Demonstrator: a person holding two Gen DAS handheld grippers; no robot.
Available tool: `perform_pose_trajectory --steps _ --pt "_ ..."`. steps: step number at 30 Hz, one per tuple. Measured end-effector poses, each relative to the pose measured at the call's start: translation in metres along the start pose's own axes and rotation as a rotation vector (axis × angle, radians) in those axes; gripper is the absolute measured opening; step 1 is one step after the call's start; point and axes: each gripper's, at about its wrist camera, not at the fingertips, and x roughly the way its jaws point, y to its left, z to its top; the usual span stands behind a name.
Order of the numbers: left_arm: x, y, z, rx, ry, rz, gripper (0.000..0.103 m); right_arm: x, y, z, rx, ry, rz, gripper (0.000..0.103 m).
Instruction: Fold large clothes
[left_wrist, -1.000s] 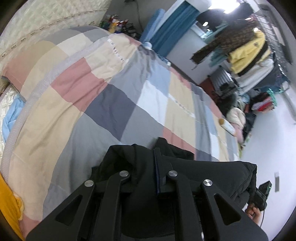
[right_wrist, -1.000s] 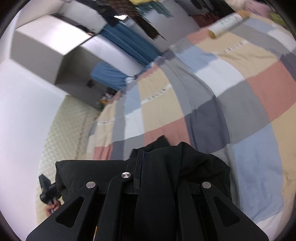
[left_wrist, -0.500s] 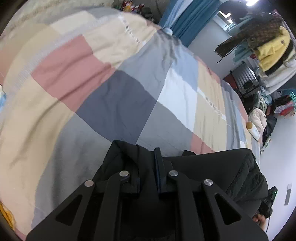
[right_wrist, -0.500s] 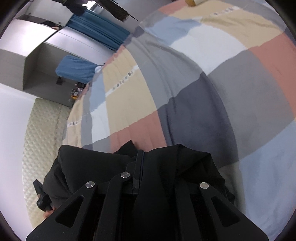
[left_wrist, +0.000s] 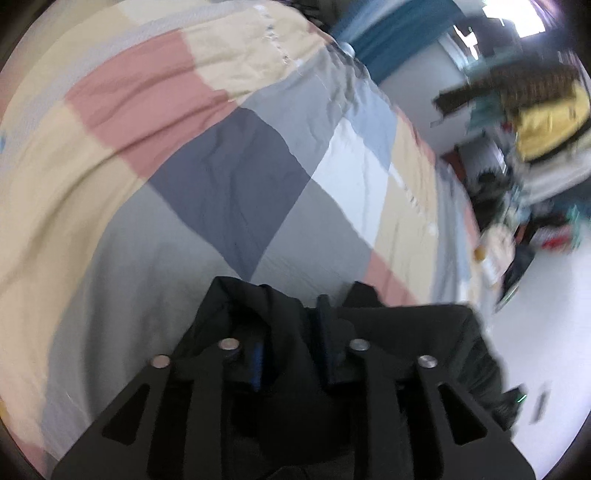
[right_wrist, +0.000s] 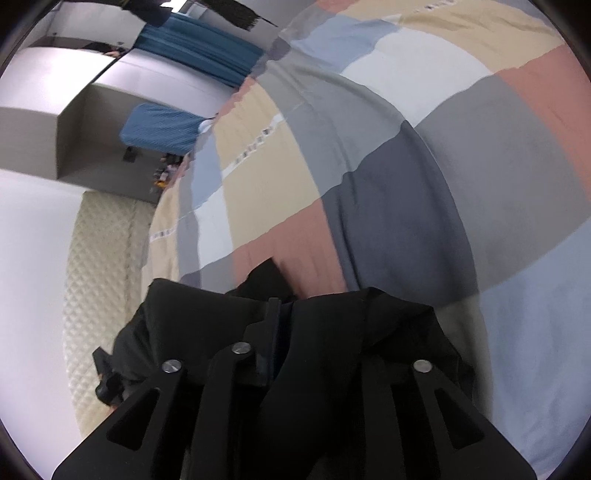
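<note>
The black jacket (left_wrist: 399, 332) lies bunched at the near edge of the bed, on its checked quilt (left_wrist: 229, 177). A fold of it sits between the fingers of the left gripper (left_wrist: 291, 332), whose jaws have just been opening and now stand apart. The right gripper (right_wrist: 295, 332) has also been opening; black cloth covers its fingers, so its grip cannot be told.
</note>
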Motion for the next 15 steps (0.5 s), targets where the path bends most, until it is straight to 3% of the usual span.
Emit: perform_pose_trajectory --steps 2,4,6,8,9,11,13,15 --pt "-0.018 0.002 -0.004 -0.043 -0.008 -0.063 0.068 -0.015 0.008 -0.006 -0.03 0.005 0.0 0.024" --pt "-0.039 -0.005 -0.009 -0.016 -0.035 -0.074 0.086 -0.033 0.023 -0.015 -0.096 0.009 -0.029 0.029" --pt "-0.063 -0.015 -0.014 0.042 -0.07 -0.043 0.086 -0.05 0.041 -0.023 -0.163 -0.002 -0.073 0.033" --pt "-0.085 -0.025 -0.021 0.093 -0.113 -0.023 0.086 -0.066 0.058 -0.032 -0.229 -0.018 -0.113 0.044" --pt "-0.101 -0.034 -0.028 0.145 -0.15 -0.015 0.086 -0.075 0.067 -0.036 -0.257 -0.036 -0.132 0.054" --pt "-0.122 -0.049 -0.041 0.231 -0.208 0.001 0.086 -0.095 0.085 -0.044 -0.319 -0.089 -0.193 0.059" --pt "-0.138 -0.067 -0.056 0.32 -0.264 0.01 0.086 -0.114 0.108 -0.056 -0.403 -0.165 -0.247 0.075" --pt "-0.145 -0.083 -0.069 0.402 -0.306 0.014 0.086 -0.123 0.122 -0.067 -0.439 -0.212 -0.261 0.077"
